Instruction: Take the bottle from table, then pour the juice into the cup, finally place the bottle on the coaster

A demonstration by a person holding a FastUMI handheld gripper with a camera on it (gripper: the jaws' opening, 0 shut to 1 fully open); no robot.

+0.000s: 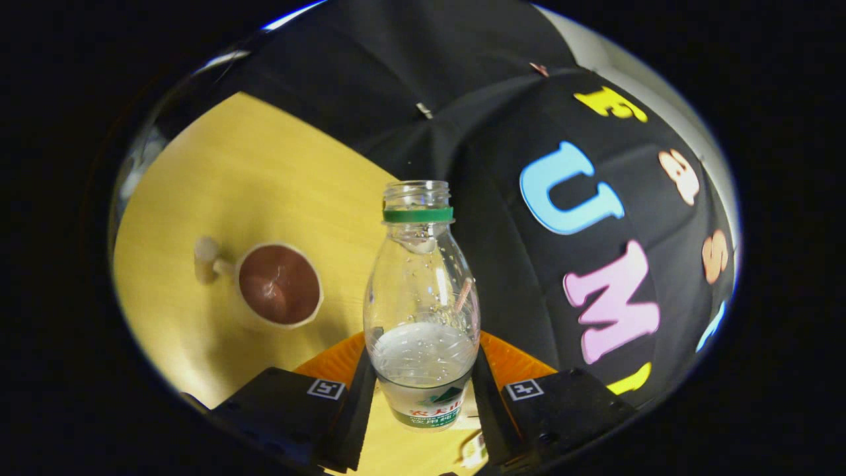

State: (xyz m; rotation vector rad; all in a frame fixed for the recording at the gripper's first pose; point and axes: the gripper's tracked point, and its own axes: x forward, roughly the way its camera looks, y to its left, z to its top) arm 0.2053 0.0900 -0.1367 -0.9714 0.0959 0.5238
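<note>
A clear plastic bottle with a green neck ring and no cap stands upright between my fingers. A little pale liquid lies in its lower part. My gripper is shut on the bottle, one finger pressing its left side and the other on its right. An orange coaster lies just under and behind the bottle's base, showing on both sides of it. A cream cup with a brown inside and a handle stands on the yellow table, ahead and to the left of the fingers.
The black cloth wall rises close behind the bottle and to the right of it. The table's wooden top stretches away to the left beyond the cup.
</note>
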